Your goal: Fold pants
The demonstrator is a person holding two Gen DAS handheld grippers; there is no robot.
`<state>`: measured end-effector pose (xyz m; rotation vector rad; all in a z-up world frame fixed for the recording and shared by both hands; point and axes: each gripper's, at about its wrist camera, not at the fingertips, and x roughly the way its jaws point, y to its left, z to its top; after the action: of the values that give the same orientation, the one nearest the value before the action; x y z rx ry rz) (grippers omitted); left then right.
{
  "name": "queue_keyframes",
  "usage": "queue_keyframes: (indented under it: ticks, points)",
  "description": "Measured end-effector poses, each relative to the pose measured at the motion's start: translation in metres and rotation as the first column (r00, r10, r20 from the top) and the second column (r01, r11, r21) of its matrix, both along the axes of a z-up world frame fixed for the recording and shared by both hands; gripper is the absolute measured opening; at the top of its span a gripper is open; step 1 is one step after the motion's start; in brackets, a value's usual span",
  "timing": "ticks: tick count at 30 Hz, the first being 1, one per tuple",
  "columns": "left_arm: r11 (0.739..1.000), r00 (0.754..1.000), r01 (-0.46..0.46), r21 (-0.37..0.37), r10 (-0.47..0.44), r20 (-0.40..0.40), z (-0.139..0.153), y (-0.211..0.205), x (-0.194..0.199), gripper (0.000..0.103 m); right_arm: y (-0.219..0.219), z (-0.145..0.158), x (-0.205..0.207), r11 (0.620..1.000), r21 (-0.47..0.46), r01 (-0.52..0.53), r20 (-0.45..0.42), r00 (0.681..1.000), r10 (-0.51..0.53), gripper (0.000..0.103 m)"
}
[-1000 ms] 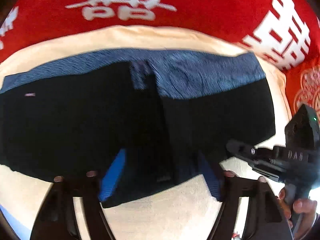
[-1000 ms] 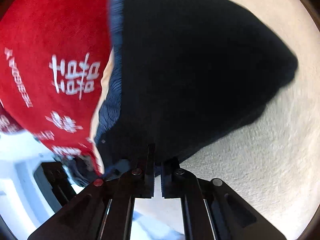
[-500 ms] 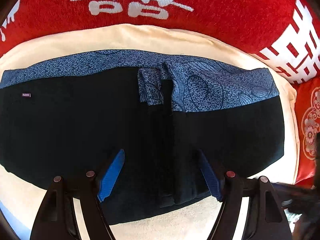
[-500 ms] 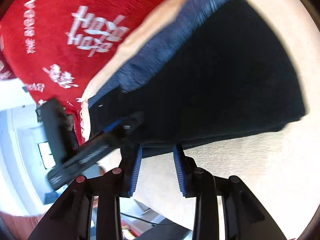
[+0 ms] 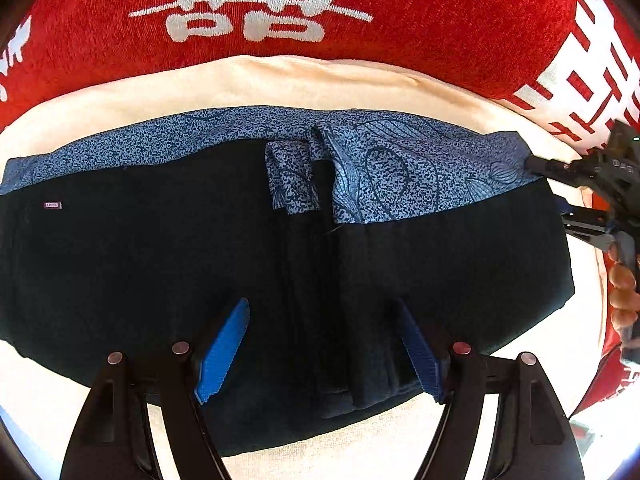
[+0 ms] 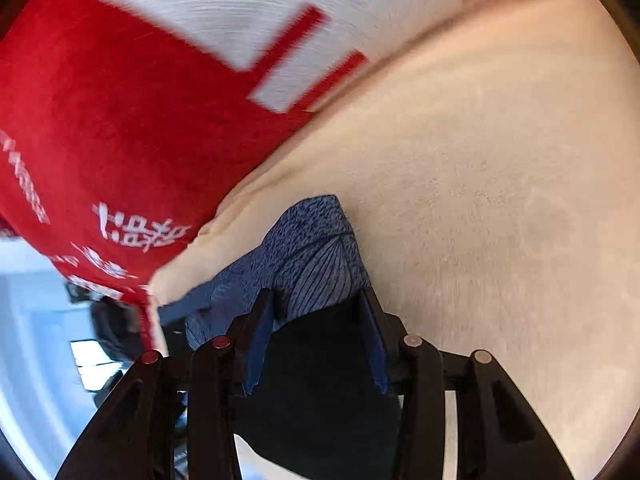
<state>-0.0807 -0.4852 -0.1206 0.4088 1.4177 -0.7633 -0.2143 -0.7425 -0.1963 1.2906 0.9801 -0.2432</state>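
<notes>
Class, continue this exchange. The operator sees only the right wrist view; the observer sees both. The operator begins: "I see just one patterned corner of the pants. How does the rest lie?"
Observer: The pants lie spread wide, with the blue patterned waistband along the far edge.
Operator: Where is the left tool?
Observer: The left tool hangs open over the middle, above bunched folds.
Operator: Any marking?
Observer: A small label sits near the waistband's left end.

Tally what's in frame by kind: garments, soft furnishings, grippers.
Pants (black, blue patterned band): 1
Cream cushion under them: 1
Red fabric with white characters behind: 1
Grippers: 2, left gripper open over the pants, right gripper opening, cloth between its pads
Total: 5
</notes>
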Motion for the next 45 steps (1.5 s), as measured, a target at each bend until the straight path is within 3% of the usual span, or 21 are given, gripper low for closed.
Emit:
queue_keyframes:
  ticks: [2,4,5,6,7,11,12,17,23,30,32,33,34,35,39,41,43,45]
  points:
    - [1.000,1.000,0.009,0.012,-0.009,0.001,0.000,-0.009,-0.003,0.076,-0.004,0.002,-0.010,0.999,0.039,-0.003,0.024,1.000,0.002,0.031]
    - [0.999,1.000,0.029,0.018,-0.029,0.011,-0.002,-0.013,-0.006,0.078,-0.001,0.013,-0.021,1.000,0.008,-0.025,0.024,0.999,0.025,0.028]
    - [0.999,0.999,0.035,0.017,-0.035,0.019,-0.003,-0.013,-0.007,0.082,0.000,0.014,-0.024,0.999,-0.028,-0.035,-0.015,0.999,0.034,0.029]
    - [0.999,0.999,0.038,0.017,-0.039,0.021,-0.005,-0.014,-0.007,0.084,0.002,0.014,-0.024,0.995,-0.079,-0.055,-0.082,0.995,0.048,0.031]
    - [0.999,0.999,0.037,0.026,-0.038,0.030,-0.006,-0.016,-0.007,0.084,0.004,0.012,-0.022,0.990,-0.125,-0.065,-0.126,0.991,0.049,0.042]
    - [0.999,0.999,0.006,0.047,-0.007,0.034,-0.002,-0.020,-0.005,0.084,0.011,0.017,-0.021,0.994,-0.107,-0.007,-0.114,0.993,-0.005,0.049]
    - [0.999,0.999,0.002,0.053,-0.004,0.039,0.000,-0.020,-0.005,0.084,0.020,0.020,-0.021,0.994,-0.102,-0.025,-0.126,0.992,0.012,0.050]
    - [0.995,0.997,-0.018,0.094,0.012,0.070,0.014,-0.015,-0.011,0.084,0.063,0.045,-0.032,0.964,-0.223,-0.148,-0.228,0.969,0.096,0.075]
    - [0.989,0.993,-0.089,0.114,0.079,0.092,0.029,0.001,-0.025,0.084,0.110,0.069,-0.052,0.917,-0.295,-0.267,-0.288,0.940,0.181,0.079]
    - [0.964,0.969,-0.232,0.127,0.218,0.114,0.034,0.047,-0.033,0.084,0.153,0.076,-0.002,0.825,-0.353,-0.442,-0.239,0.895,0.377,0.079]
    - [0.955,0.964,-0.256,0.147,0.242,0.107,0.029,0.058,-0.030,0.084,0.162,0.078,0.011,0.807,-0.367,-0.463,-0.235,0.885,0.402,0.072]
    - [0.953,0.964,-0.259,0.155,0.245,0.103,0.026,0.061,-0.029,0.084,0.167,0.081,0.021,0.797,-0.388,-0.463,-0.221,0.886,0.407,0.065]
    - [0.953,0.965,-0.257,0.161,0.243,0.102,0.024,0.066,-0.027,0.084,0.173,0.081,0.033,0.791,-0.400,-0.464,-0.214,0.886,0.411,0.047]
    - [0.955,0.967,-0.250,0.162,0.236,0.100,0.022,0.070,-0.024,0.084,0.179,0.081,0.047,0.780,-0.416,-0.466,-0.211,0.885,0.416,0.039]
    - [0.962,0.972,-0.226,0.152,0.214,0.094,0.017,0.089,-0.010,0.084,0.199,0.067,0.076,0.774,-0.414,-0.479,-0.219,0.878,0.426,0.038]
    - [0.962,0.971,-0.231,0.146,0.220,0.089,0.017,0.102,0.000,0.084,0.220,0.049,0.089,0.759,-0.389,-0.522,-0.277,0.852,0.444,0.039]
    - [0.961,0.969,-0.245,0.126,0.236,0.078,0.021,0.119,0.012,0.084,0.238,0.051,0.088,0.717,-0.463,-0.521,-0.321,0.852,0.413,0.040]
    - [0.961,0.967,-0.253,0.109,0.247,0.065,0.022,0.138,0.025,0.084,0.244,0.053,0.086,0.715,-0.467,-0.520,-0.346,0.852,0.393,0.040]
